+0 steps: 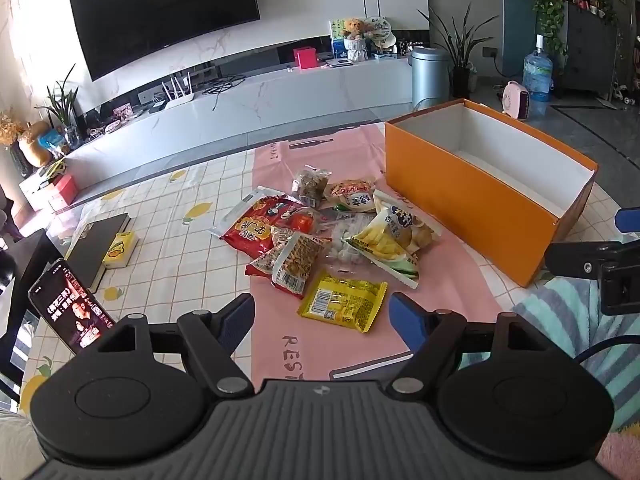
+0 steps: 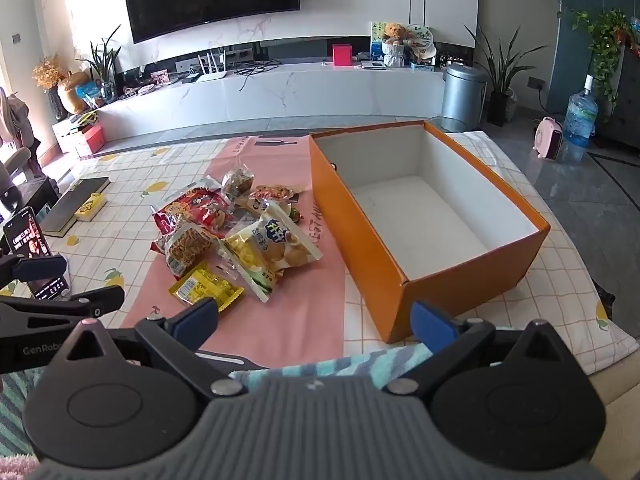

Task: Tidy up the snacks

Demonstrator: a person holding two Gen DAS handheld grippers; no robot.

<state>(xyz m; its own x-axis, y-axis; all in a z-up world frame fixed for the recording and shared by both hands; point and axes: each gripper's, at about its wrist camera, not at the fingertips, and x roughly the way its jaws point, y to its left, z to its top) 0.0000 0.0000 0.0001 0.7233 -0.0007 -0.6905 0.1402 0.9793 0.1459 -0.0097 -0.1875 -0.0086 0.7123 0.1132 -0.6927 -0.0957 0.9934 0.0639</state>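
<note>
A pile of snack packets (image 1: 320, 236) lies on a pink sheet (image 1: 440, 296) on the table, also in the right wrist view (image 2: 232, 232). A yellow packet (image 1: 344, 300) is nearest, with a red bag (image 1: 260, 228) and a chips bag (image 1: 392, 236) behind it. An open orange box (image 1: 472, 204) with a white inside stands to the right, empty (image 2: 424, 220). My left gripper (image 1: 322, 320) is open, just short of the yellow packet. My right gripper (image 2: 316, 320) is open and empty, near the box's front corner.
A phone (image 1: 70, 312) stands propped at the left, beside a dark book (image 1: 98, 240) and a small yellow box (image 1: 118, 250). A striped cloth (image 1: 568, 320) lies at the table's near edge. Behind are a TV console and a bin.
</note>
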